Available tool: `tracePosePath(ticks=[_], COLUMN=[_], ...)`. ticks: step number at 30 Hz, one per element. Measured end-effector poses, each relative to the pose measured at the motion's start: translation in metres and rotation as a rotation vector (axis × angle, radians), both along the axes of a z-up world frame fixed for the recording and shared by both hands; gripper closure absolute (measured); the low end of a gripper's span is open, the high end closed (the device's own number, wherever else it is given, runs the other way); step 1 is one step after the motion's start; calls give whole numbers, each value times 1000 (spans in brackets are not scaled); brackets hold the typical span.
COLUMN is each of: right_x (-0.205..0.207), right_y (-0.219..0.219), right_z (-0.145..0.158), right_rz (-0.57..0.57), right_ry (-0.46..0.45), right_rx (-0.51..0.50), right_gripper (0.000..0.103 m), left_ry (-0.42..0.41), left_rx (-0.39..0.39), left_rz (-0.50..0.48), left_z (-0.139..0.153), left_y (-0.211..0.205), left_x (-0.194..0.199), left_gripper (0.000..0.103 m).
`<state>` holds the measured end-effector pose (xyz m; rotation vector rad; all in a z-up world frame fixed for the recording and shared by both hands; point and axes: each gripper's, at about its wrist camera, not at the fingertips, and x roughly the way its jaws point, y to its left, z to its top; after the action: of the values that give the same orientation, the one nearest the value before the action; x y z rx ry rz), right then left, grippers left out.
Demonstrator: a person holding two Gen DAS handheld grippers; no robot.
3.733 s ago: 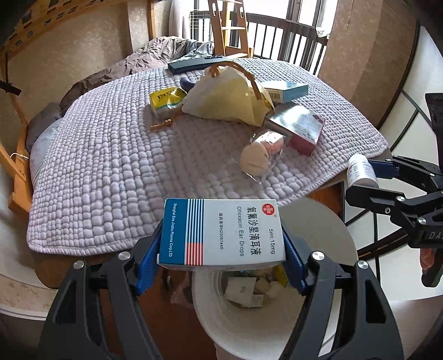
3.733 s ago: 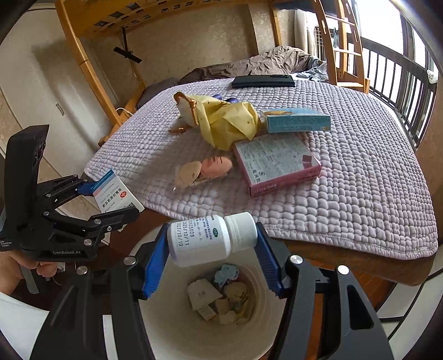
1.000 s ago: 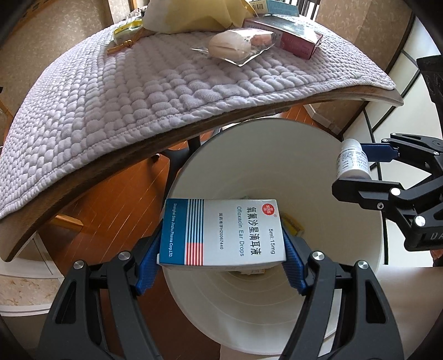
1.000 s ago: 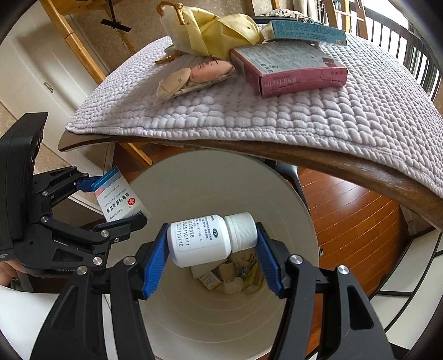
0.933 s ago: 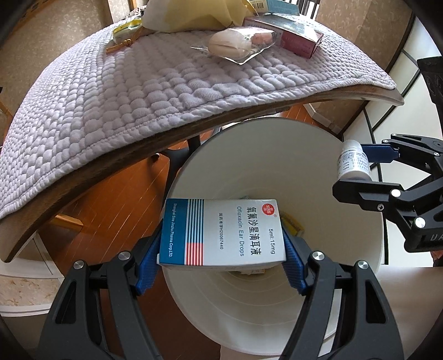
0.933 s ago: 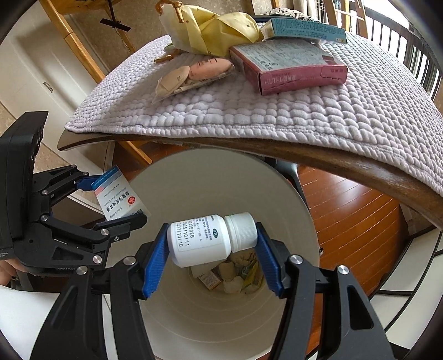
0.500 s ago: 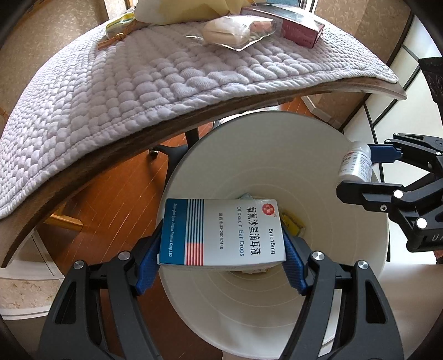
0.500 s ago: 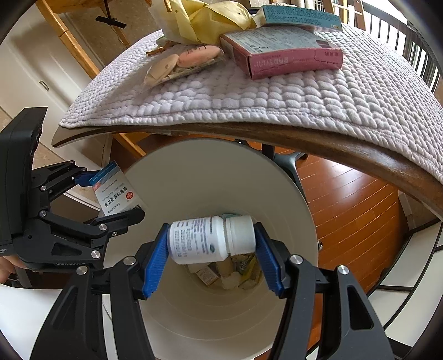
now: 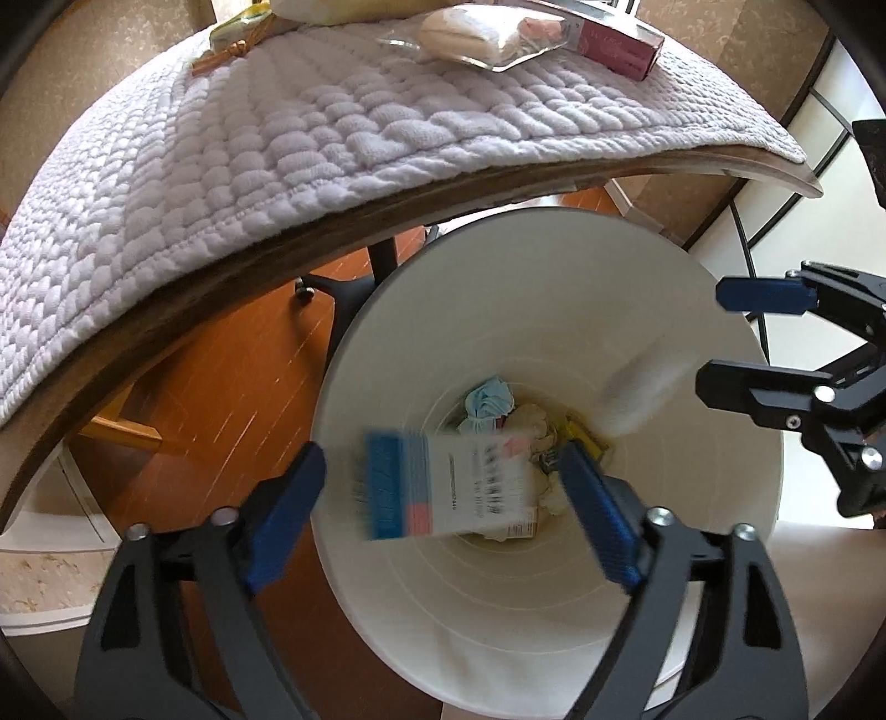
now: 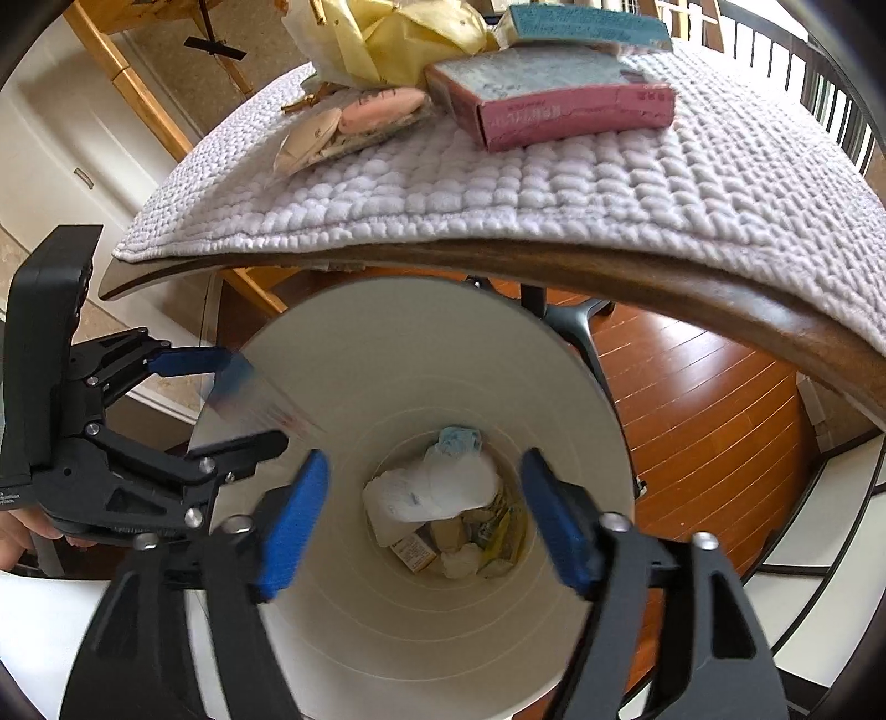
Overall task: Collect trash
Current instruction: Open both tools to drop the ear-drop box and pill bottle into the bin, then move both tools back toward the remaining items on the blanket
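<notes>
Nearest the left wrist camera, the left claw (image 9: 443, 487) hangs over the white bin (image 9: 747, 526) with its jaws opening; the blue-and-white box (image 9: 448, 487) sits blurred between the blue pads, clear of both, above the bin's mouth. The right claw (image 10: 423, 518) is likewise over the bin, its jaws opening and nothing pressed between them. The white bottle (image 10: 437, 493) shows as a pale smear below that claw, inside the bin, above the scraps at the bottom. In the left view the same bottle is a blurred streak against the bin's inner wall, just beside the right claw's fingers (image 9: 764, 293). At the bin's bottom lie crumpled paper, a light blue wad (image 9: 487, 401) and small packets. Beyond the bin's rim the tabletop (image 10: 720, 288) edge curves overhead, covered by a lilac quilted mat (image 9: 277, 138). On the mat rest a pink box (image 10: 554, 99), a clear packet with pale rounds (image 10: 354, 122), a yellow bag (image 10: 398, 33) and, farthest, a teal box (image 10: 581, 22).
</notes>
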<state>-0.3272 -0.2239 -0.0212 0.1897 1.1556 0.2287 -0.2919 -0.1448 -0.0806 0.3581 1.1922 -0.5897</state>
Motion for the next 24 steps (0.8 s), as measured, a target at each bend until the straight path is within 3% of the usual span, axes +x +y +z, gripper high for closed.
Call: tracePosePath(ticks=[6,10,13,18,24], right_x=[-2,-6,-5,17,45], right_y=[-3,-6,-12,-30,-42], right_z=[15,43,68,80,79], right_rz=[6,-1,-31,-41,4], right_ry=[-38,-143,-259,-282,-289], right_rx=[-33,-130,-235,-250,-235], right_gripper=[24,4,4,4,4], left_ry=[-24,-60,-102,-147,-223], left_rx=[-5,-62,-139,-232,-221], left_rz=[-7,-9,-4,31,-3], left_z=[13,37,62,89,97], left_y=[-3,-1,10,11,-4], left_x=[-3,-4,-3,12,40], left_gripper=[10,10,2,1,1])
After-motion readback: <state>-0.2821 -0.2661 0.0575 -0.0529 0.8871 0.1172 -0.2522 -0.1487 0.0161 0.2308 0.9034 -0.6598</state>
